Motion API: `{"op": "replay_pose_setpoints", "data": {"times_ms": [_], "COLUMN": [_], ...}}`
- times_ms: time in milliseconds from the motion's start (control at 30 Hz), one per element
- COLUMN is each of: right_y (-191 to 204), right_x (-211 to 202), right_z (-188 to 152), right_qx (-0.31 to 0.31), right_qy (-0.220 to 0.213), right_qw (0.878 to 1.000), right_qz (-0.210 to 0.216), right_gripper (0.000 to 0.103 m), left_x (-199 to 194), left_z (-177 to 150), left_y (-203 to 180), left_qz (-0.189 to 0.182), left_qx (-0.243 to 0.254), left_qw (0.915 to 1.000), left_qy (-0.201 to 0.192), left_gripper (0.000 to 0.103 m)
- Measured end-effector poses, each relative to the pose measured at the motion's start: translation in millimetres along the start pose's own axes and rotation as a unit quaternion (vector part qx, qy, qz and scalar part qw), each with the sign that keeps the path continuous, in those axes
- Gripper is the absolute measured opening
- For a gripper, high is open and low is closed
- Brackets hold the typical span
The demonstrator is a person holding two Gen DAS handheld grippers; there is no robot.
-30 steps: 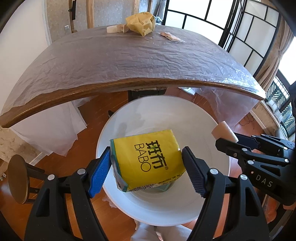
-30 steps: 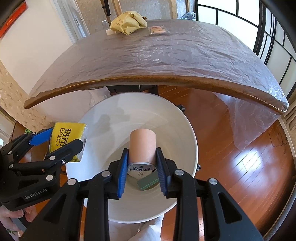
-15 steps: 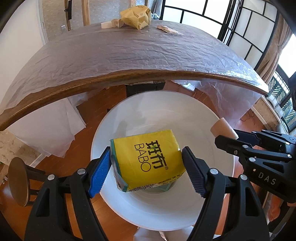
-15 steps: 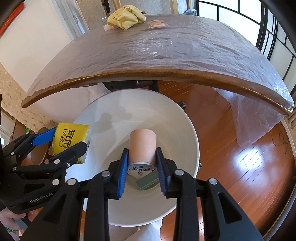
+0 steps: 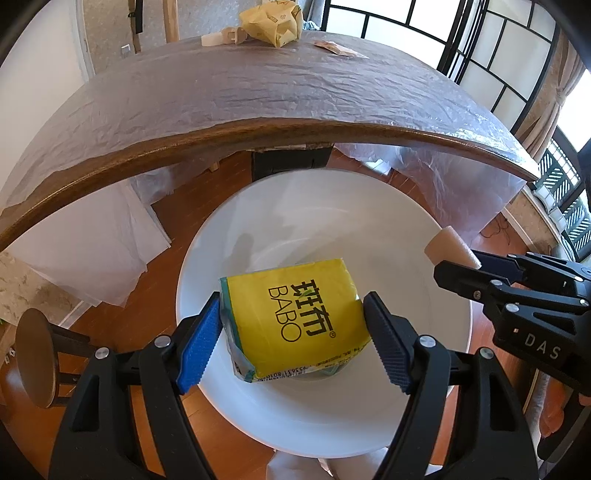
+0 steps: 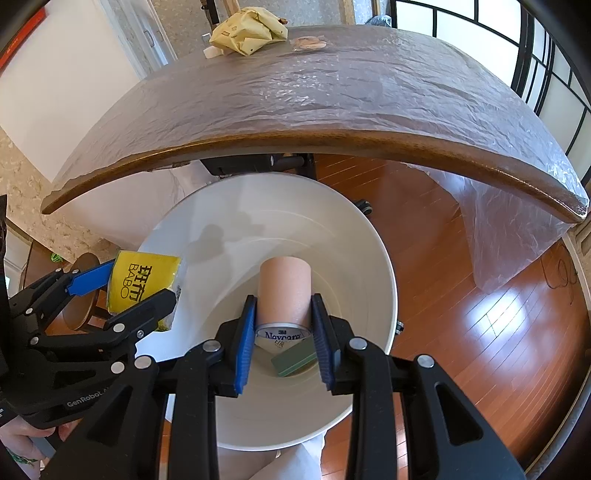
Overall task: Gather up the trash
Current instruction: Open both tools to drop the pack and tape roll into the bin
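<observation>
My left gripper (image 5: 291,321) is shut on a yellow BABO tissue pack (image 5: 295,317) and holds it over the white trash bin (image 5: 424,243). My right gripper (image 6: 284,314) is shut on a tan bandage roll (image 6: 284,288) labelled Nexcare, also over the bin (image 6: 380,258). A green block (image 6: 293,363) lies at the bin's bottom. The left gripper with the pack (image 6: 142,282) shows at the left of the right wrist view. The roll's tip (image 5: 447,247) shows at the right of the left wrist view.
A plastic-covered wooden table (image 5: 258,92) stands just beyond the bin. On its far side lie a crumpled yellow paper bag (image 5: 273,24), a small beige piece (image 5: 221,37) and a small wrapper (image 5: 340,48). A round stool (image 5: 33,354) stands at left.
Both grippers have moved slightly closer to the bin, which now looks a little larger. Both still hold their items.
</observation>
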State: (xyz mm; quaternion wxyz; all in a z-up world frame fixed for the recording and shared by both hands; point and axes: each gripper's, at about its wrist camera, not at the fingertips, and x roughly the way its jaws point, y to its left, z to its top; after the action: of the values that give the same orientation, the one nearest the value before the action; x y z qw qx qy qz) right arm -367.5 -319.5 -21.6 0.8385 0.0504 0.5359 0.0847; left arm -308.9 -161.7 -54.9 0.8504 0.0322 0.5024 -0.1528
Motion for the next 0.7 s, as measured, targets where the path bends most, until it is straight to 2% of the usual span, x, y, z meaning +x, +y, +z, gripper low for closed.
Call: {"op": "replay_pose_setpoints", "data": {"times_ms": [33,100,200,433,600,700], "right_y": [-1.0,-3.0,-5.0,-9.6,-9.3,-7.1], "right_x": [-0.1,-1.8,-5.6,-12.4,-21.8,-31.8], "right_z": [0.3,0.6,1.7,5.0,5.1,5.1], "right_qx": [0.004,0.013,0.019,0.028,0.028,0.023], "right_qy": [-0.001,-0.006,-0.014,-0.023,-0.036,-0.049], "right_qw": [1.000,1.000,1.000,0.999,0.999,0.998], "right_qz": [-0.002,-0.002,-0.003,-0.007,-0.021,-0.031], "right_gripper": [0.031,0.057,0.059,0.063,0.079,0.084], "left_x": [1.2,2.2,0.5,-2.4,-7.8,-15.7], "left_z": [0.8,1.3,2.8,5.8,3.7,3.8], "left_y": [-0.5,-0.8,0.7,-0.3,0.9,2.7], "left_qz": [-0.001,0.009,0.022,0.026,0.025,0.023], "left_qx": [0.002,0.005,0.003,0.006,0.004,0.000], "left_qw": [1.0000,1.0000,0.9997,0.9995,0.9995,0.9994], "left_qy": [0.002,0.000,-0.010,-0.015,-0.020,-0.027], "left_gripper": [0.078,0.082,0.092,0.094,0.095,0.095]}}
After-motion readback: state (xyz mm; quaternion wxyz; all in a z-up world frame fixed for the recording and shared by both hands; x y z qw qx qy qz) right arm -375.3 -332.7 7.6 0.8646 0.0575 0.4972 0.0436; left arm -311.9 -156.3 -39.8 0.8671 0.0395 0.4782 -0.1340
